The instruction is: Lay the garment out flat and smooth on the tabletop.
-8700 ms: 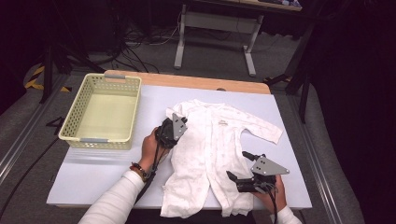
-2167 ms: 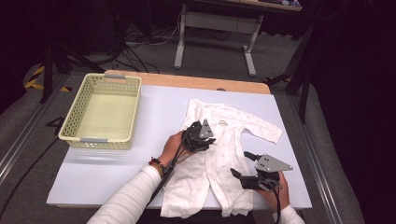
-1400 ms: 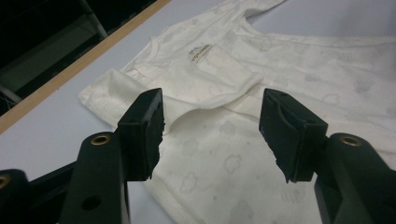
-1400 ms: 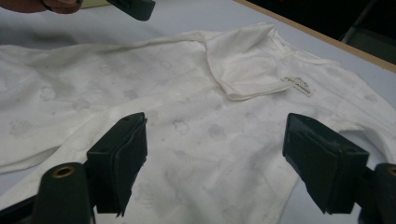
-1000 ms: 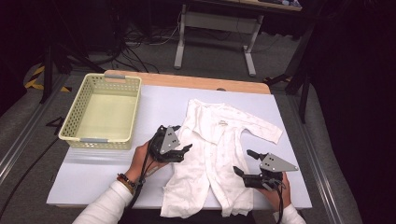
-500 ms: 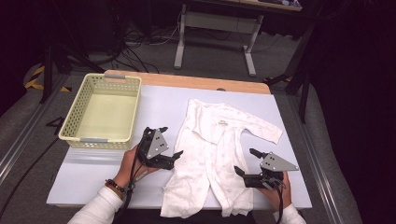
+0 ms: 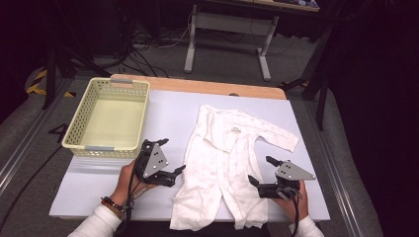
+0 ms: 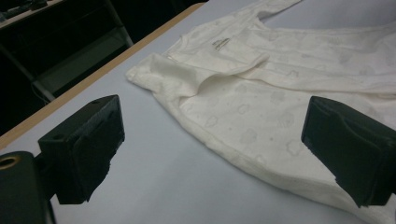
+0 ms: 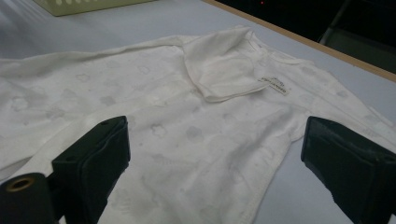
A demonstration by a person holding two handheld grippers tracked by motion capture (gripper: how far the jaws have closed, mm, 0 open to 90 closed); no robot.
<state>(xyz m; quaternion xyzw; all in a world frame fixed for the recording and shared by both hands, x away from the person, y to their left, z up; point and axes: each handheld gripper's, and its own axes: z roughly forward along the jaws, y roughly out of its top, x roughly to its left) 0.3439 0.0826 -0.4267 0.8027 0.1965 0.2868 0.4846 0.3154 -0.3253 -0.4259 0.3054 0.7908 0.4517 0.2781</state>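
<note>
White baby sleepsuit lies flat on pale table cover, one sleeve folded over chest, other sleeve out toward table's right side. My worry: thin cloth may bunch or drag if pads pinch one layer only, undoing fold. My left gripper beside garment's left edge, jaws just opened wide, nothing between. My right gripper at lower right leg, jaws just opened wide, cloth below, unpinched. Yellow basket well apart, far left.
</note>
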